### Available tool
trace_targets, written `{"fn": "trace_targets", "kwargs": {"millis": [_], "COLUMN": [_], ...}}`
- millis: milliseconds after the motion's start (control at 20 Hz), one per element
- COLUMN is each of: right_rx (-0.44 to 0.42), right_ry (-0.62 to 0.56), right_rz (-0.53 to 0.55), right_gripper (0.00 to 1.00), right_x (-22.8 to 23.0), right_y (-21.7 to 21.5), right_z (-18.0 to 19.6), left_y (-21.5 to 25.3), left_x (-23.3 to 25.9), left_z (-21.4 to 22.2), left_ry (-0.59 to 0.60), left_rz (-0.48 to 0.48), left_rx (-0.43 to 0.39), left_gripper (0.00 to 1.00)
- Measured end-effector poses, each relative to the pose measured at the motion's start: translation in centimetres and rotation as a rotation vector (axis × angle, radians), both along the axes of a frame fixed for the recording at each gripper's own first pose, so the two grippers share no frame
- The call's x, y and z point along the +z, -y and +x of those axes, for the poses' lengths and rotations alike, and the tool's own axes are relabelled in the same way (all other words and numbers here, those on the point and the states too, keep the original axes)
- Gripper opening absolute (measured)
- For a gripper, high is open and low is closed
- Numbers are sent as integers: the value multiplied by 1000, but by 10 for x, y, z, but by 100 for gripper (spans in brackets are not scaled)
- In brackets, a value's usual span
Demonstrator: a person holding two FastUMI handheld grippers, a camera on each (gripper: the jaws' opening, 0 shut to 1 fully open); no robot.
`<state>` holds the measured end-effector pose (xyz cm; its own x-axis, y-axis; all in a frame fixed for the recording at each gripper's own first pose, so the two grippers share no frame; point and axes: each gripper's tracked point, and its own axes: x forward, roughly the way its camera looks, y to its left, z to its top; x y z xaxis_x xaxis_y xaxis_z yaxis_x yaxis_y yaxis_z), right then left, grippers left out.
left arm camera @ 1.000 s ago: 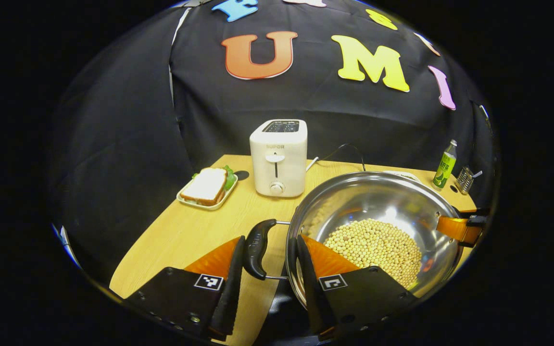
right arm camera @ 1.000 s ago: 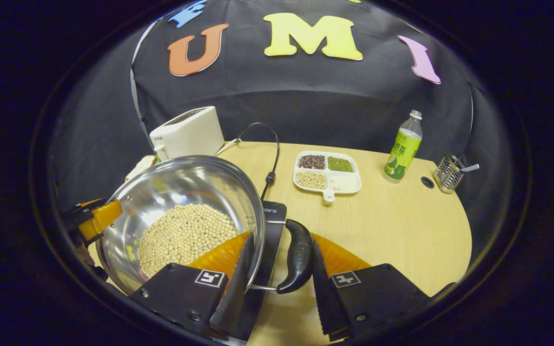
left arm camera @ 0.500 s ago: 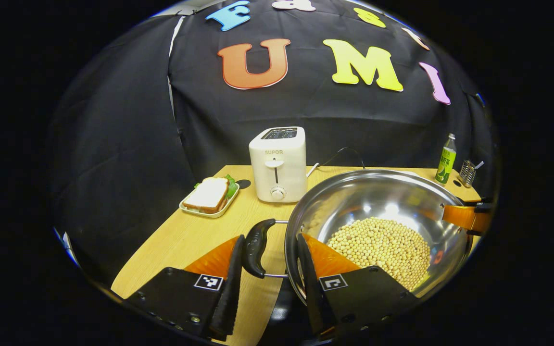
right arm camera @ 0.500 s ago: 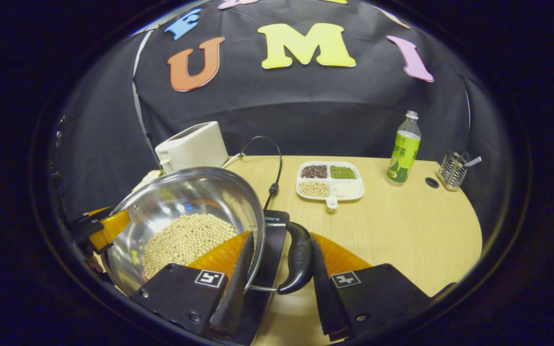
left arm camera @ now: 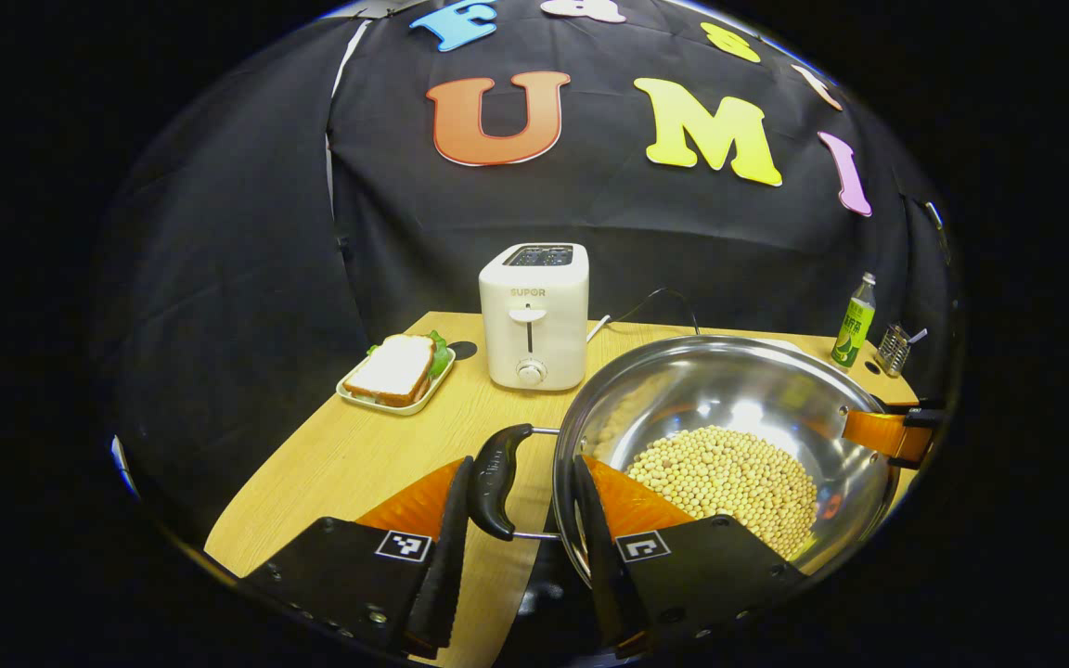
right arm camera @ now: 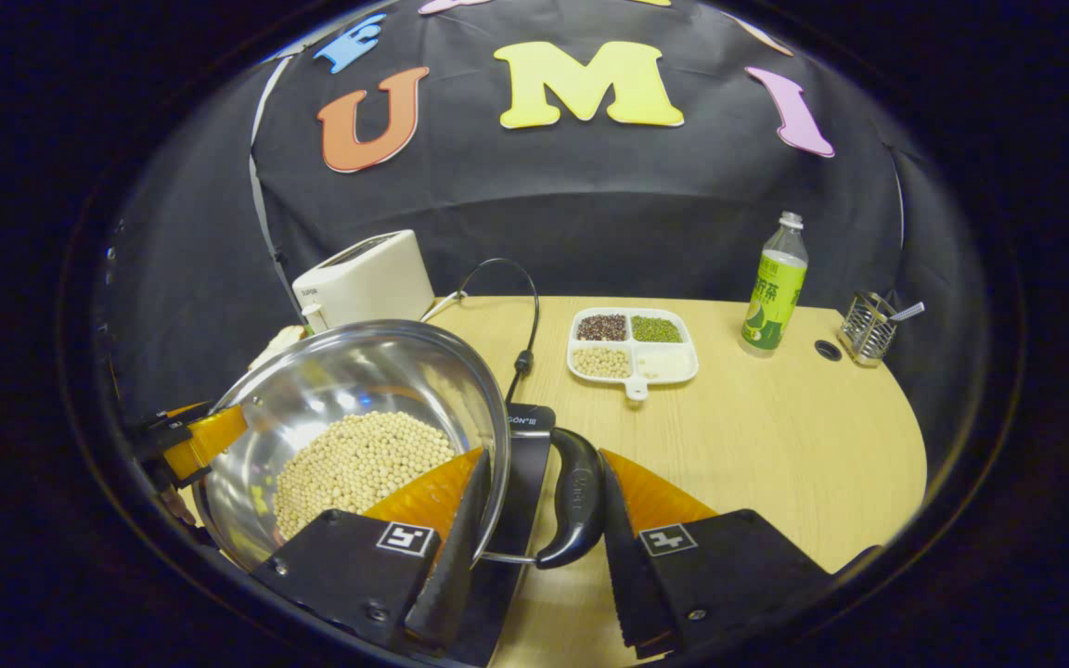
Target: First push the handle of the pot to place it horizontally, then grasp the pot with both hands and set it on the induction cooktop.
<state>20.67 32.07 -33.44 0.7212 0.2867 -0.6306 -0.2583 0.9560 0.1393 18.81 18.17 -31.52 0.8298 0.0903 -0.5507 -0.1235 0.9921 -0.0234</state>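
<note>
A steel pot (left arm camera: 711, 390) with soybeans (left arm camera: 729, 473) in it hangs between both grippers. My left gripper (left arm camera: 521, 464) is shut on its black left handle (left arm camera: 495, 478): one finger is outside the handle, the other against the pot's rim. My right gripper (right arm camera: 544, 456) holds the black right handle (right arm camera: 579, 506) the same way, beside the pot (right arm camera: 349, 371). Under that handle lies the black induction cooktop (right arm camera: 527, 464), partly hidden by the pot. Each gripper also shows as an orange tip at the pot's far rim: the right gripper (left arm camera: 882, 434) and the left gripper (right arm camera: 196, 436).
A white toaster (left arm camera: 534, 315) and a sandwich on a plate (left arm camera: 395, 369) stand at the table's back left. A divided dish of beans (right arm camera: 632, 343), a green bottle (right arm camera: 774, 288) and a wire holder (right arm camera: 864, 329) stand at the back right. A black cable (right arm camera: 525, 315) runs to the cooktop.
Both grips hold as before. The pot and grippers shifted slightly: the background slid down a little in both views, and the cooktop sits a touch lower under the right handle.
</note>
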Motion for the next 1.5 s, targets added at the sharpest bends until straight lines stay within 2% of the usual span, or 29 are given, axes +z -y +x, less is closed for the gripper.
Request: {"fn": "trace_targets", "kwargs": {"millis": [50, 100, 150, 350, 400, 500, 550, 600, 650, 700, 900, 1500], "right_rx": [-2, -8, -10, 3, 0, 1, 10, 20, 19, 11, 1, -135], "right_ry": [3, 5, 6, 2, 2, 14, 29, 52, 79, 105, 165, 302], "right_rz": [7, 17, 21, 57, 67, 99, 126, 149, 161, 166, 173, 118], "right_gripper": [66, 67, 68, 72, 76, 79, 81, 87, 87, 92, 97, 96], "right_x": [0, 1, 1, 3, 5, 12, 18, 26, 33, 41, 67, 111], "right_y": [1, 0, 0, -1, 1, 4, 2, 3, 8, 15, 40, 165], "right_z": [0, 1, 1, -5, -7, -11, -13, -15, -16, -18, -37, -101], "left_y": [0, 1, 1, -8, -10, -12, -14, -16, -19, -19, -11, 35], "left_x": [-1, 0, 0, -1, -2, 1, 8, 16, 23, 28, 54, 100], "left_z": [1, 1, 1, -3, -5, -8, -10, -12, -15, -21, -42, -82], "left_ry": [2, 4, 5, 3, -2, 6, 24, 52, 68, 75, 125, 232], "left_rz": [-4, -9, -13, -45, -48, -52, -53, -55, -55, -61, -104, -84], "left_rx": [2, 6, 8, 63, 73, 92, 107, 122, 138, 149, 138, 63], "left_gripper": [58, 50, 61, 69, 79, 89, 90, 91, 92, 91, 95, 96]}}
